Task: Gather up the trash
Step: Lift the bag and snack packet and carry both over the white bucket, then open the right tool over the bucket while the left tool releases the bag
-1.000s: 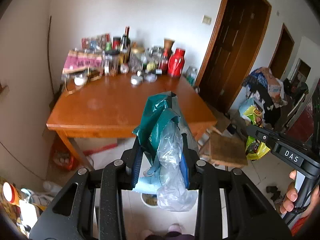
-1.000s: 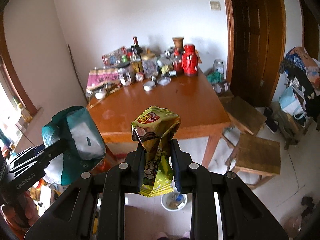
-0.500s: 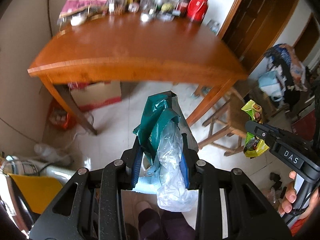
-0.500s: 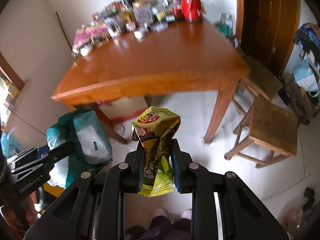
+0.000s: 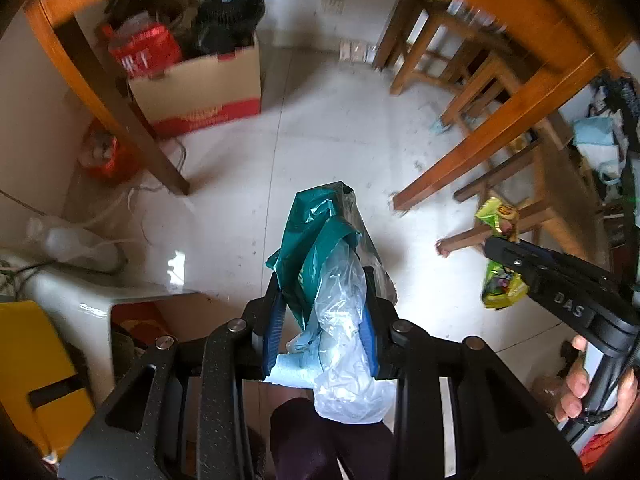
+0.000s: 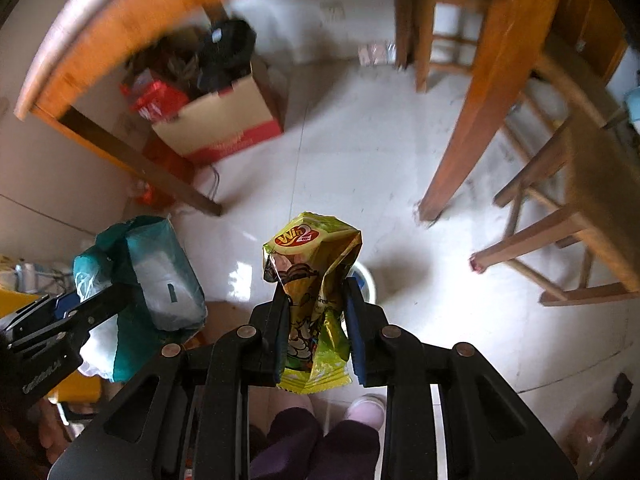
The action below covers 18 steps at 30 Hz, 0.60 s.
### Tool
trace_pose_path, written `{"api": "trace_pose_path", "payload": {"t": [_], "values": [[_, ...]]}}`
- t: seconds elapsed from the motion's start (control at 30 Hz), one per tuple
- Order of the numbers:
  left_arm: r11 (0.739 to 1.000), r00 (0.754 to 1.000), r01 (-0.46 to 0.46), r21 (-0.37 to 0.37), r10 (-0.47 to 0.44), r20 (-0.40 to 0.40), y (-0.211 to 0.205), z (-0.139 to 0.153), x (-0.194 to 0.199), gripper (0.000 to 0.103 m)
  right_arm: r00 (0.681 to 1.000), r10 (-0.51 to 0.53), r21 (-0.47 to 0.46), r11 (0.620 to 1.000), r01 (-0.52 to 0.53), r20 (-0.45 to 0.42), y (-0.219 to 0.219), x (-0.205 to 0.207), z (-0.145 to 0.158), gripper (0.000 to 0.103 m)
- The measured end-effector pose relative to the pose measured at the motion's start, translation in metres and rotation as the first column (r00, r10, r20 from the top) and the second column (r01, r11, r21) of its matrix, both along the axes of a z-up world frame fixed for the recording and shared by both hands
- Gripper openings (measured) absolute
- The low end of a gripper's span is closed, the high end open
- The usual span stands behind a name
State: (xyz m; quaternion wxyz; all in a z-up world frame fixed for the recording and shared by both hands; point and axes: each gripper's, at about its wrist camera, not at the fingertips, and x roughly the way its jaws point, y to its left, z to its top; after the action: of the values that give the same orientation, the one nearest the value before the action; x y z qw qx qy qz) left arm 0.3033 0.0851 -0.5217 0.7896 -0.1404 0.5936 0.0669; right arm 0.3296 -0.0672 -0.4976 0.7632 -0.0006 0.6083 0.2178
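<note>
My left gripper (image 5: 323, 300) is shut on a bundle of green and clear plastic bags (image 5: 326, 264), held above the tiled floor. The same bundle (image 6: 152, 276) shows at the left of the right wrist view. My right gripper (image 6: 316, 304) is shut on a crumpled yellow-green snack wrapper (image 6: 312, 280). That wrapper (image 5: 500, 256) shows at the right of the left wrist view. A small white bin (image 6: 366, 280) stands on the floor, mostly hidden behind the wrapper and the right fingers.
A wooden table's legs (image 6: 460, 152) and edge (image 6: 120, 32) arch overhead. A cardboard box (image 5: 200, 88) of clutter sits under the table. Wooden stools (image 6: 580, 208) stand at the right. A yellow object (image 5: 36, 368) and a white stool (image 5: 72, 292) are at the left. My legs (image 6: 312, 440) are below.
Both grippers have tilted down from the tabletop towards the floor under the table. The white bin has come into the right wrist view. Both grips are unchanged.
</note>
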Motion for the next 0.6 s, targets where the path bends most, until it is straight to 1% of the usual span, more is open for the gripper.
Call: {"api": "trace_pose_path", "payload": {"t": [0.07,0.13,0.27,0.3,0.33,0.4,0.47,0.53,0.6], "values": [[1.000,1.000,0.000,0.003,0.000,-0.024,0.002,-0.032,0.002,0.033,0.999,0.013,0.001,1.000,-0.013,-0.033,0.007,0.001,-0.029,0.025],[1.000,0.999,-0.002,0.006,0.003,-0.044,0.004,-0.058,0.003,0.033,0.997,0.028,0.012,1.000,-0.028,-0.072,0.014,0.001,-0.062,0.025],[1.000,0.997,-0.020,0.004,0.020,-0.079,0.012,-0.112,0.004,0.033,0.992,0.054,0.023,0.998,-0.052,-0.113,0.025,0.001,-0.110,0.027],[1.000,0.996,-0.025,0.003,0.025,-0.085,0.014,-0.122,0.003,0.033,0.991,0.058,0.023,0.998,-0.056,-0.120,0.027,0.002,-0.120,0.031],[0.999,0.995,-0.032,0.002,0.032,-0.092,0.016,-0.135,0.003,0.033,0.990,0.059,0.025,0.998,-0.056,-0.130,0.029,0.002,-0.132,0.038],[0.999,0.994,-0.041,0.001,0.041,-0.100,0.017,-0.147,0.003,0.033,0.987,0.057,0.024,0.998,-0.054,-0.149,0.029,0.002,-0.149,0.048],[0.999,0.993,-0.047,-0.003,0.047,-0.110,0.019,-0.164,0.003,0.033,0.985,0.059,0.008,0.998,-0.058,-0.162,0.030,0.004,-0.162,0.052],[0.999,0.992,-0.048,-0.012,0.047,-0.120,0.019,-0.176,0.005,0.033,0.980,0.045,-0.024,0.998,-0.051,-0.196,0.030,0.006,-0.172,0.062],[0.999,0.991,-0.042,-0.016,0.040,-0.126,0.014,-0.182,0.006,0.033,0.975,0.024,-0.021,0.999,-0.029,-0.221,0.025,0.007,-0.178,0.063]]}}
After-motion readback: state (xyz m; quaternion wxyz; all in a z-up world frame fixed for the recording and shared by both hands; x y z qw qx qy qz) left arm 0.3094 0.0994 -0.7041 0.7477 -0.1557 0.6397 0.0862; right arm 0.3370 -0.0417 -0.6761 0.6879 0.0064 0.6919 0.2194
